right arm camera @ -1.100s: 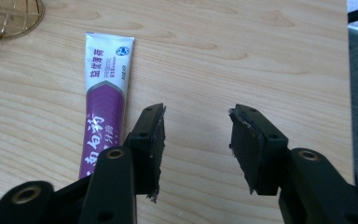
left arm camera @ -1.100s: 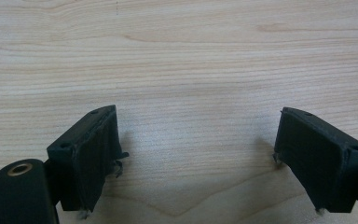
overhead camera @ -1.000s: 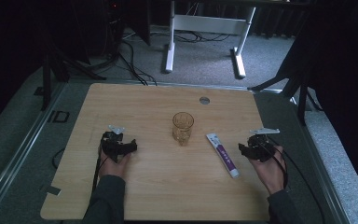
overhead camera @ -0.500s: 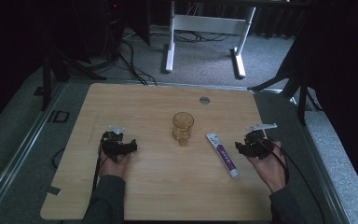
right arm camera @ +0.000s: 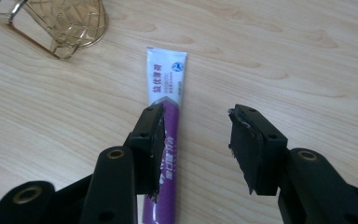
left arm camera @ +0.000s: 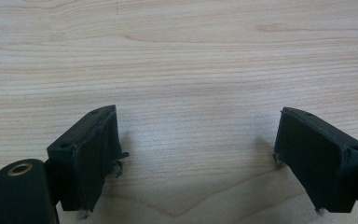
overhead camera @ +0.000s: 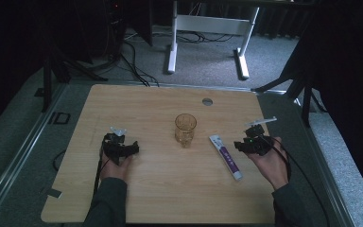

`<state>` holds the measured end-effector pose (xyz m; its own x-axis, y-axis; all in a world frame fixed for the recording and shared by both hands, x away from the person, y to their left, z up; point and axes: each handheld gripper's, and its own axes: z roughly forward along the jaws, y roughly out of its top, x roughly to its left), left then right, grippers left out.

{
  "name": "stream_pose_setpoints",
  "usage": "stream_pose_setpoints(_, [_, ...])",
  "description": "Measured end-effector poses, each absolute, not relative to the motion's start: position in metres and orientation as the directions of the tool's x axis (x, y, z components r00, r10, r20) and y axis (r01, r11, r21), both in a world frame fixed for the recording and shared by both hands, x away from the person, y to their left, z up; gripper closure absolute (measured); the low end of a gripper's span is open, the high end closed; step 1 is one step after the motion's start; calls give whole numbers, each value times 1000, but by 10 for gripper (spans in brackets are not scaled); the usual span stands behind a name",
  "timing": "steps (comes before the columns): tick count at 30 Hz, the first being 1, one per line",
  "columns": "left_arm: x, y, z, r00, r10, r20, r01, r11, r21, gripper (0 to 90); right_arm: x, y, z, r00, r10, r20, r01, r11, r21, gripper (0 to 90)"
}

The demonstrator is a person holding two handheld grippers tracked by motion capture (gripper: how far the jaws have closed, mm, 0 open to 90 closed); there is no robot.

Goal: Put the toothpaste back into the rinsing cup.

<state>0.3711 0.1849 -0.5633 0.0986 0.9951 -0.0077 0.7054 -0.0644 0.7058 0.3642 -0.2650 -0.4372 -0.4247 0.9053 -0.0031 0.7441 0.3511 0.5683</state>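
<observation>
High view: an amber glass tumbler [overhead camera: 185, 127] stands upright and empty mid-counter [overhead camera: 160, 189]. Right hand-held gripper [overhead camera: 249, 143], spreading, hovers over a toothpaste tube [overhead camera: 226, 157]; left hand-held gripper [overhead camera: 121, 147] gapes, holding nothing.

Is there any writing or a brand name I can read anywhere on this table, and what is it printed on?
Toothpaste tube: purple Chinese characters run down its white end, with a small round blue logo beside them, all too small and blurred to quote.
Same tube, purple part: white characters, partly hidden behind a jaw of the right gripper, unreadable.
Amber glass cup: cut pattern, no text.
Wooden table: no writing.
</observation>
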Motion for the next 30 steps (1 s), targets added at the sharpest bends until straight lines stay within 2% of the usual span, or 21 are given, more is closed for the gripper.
stream_pose_setpoints(19, [371, 185, -563, 99, 995, -7, 706, -66, 705, 140, 374, -246, -436, -458, 889, 23, 764, 380, 522, 548])
stream_pose_setpoints(30, [371, 185, -563, 101, 995, -9, 705, -66, 706, 142, 378, -238, -436, -478, 878, 4, 764, 413, 495, 548])
